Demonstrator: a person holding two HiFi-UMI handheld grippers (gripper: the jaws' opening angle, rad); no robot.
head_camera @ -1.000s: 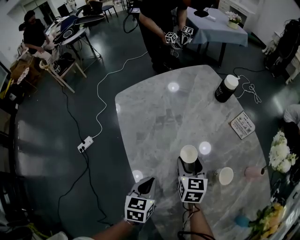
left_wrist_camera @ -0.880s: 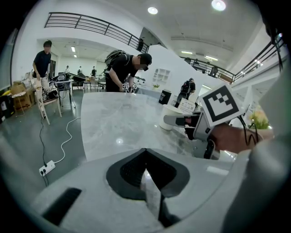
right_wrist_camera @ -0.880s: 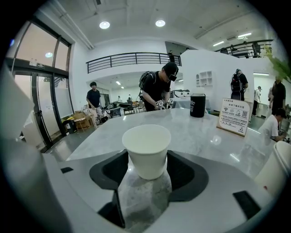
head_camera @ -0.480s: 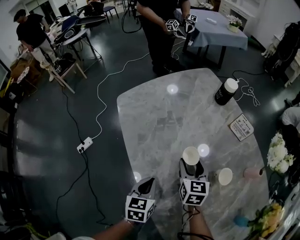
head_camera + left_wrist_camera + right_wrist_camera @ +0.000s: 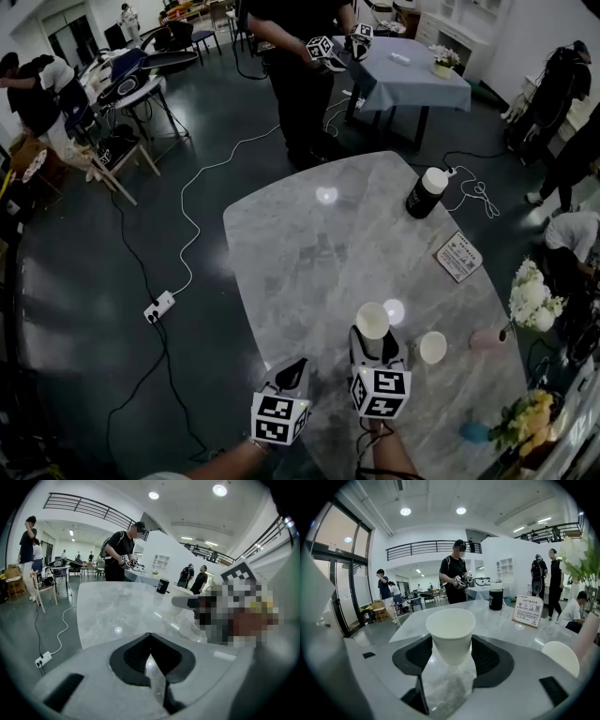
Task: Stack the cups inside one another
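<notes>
Nothing's nested yet tbh: your right gripper grips one white paper cup, left gripper is pinched shut w/ nothing. Second white paper cup + pale pink cup sit on the grey marble table.

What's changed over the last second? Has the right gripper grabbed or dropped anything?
Nothing grabbed or dropped: the right gripper stays shut on the white paper cup and seems to have lifted it slightly. The head camera shifted too. A person at the far left moved further left. The left gripper stays shut and empty; the second white cup, pink cup and black bottle have not moved.
</notes>
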